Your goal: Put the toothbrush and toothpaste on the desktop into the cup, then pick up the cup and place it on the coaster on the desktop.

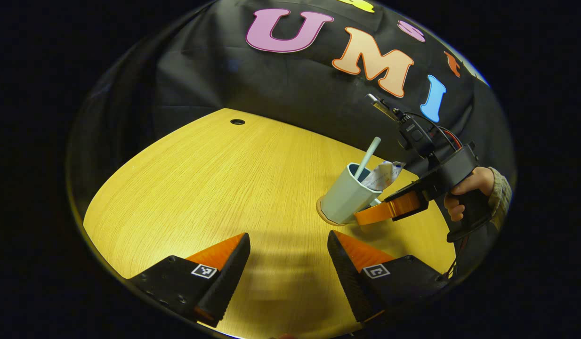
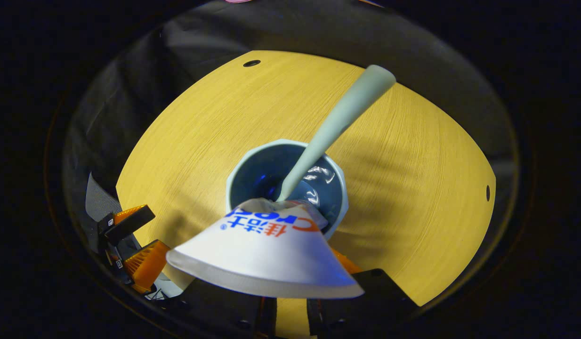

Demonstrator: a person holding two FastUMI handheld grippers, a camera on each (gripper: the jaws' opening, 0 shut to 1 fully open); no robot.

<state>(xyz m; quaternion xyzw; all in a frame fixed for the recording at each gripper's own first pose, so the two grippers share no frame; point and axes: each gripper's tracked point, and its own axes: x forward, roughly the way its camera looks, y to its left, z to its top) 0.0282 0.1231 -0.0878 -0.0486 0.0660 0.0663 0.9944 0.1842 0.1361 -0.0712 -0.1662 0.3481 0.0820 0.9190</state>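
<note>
A pale green cup (image 1: 344, 195) stands on a brown coaster (image 1: 321, 213) at the right of the desktop. A pale toothbrush handle (image 1: 368, 157) and a white toothpaste tube (image 1: 384, 175) stick out of it. My right gripper (image 1: 366, 213) is shut on the cup low down, one orange finger lying along its near side. In the right gripper view I look down into the cup (image 2: 253, 179), past the toothbrush (image 2: 337, 117); the tube (image 2: 267, 254) hides most of my fingers. My left gripper (image 1: 288, 254) is open above bare wood, near the cup.
The wooden desktop (image 1: 201, 188) has a small cable hole (image 1: 237, 122) at the back. A hand (image 1: 464, 188) holds the right gripper's handle at the right edge. The left gripper (image 2: 140, 240) appears at the lower left of the right gripper view.
</note>
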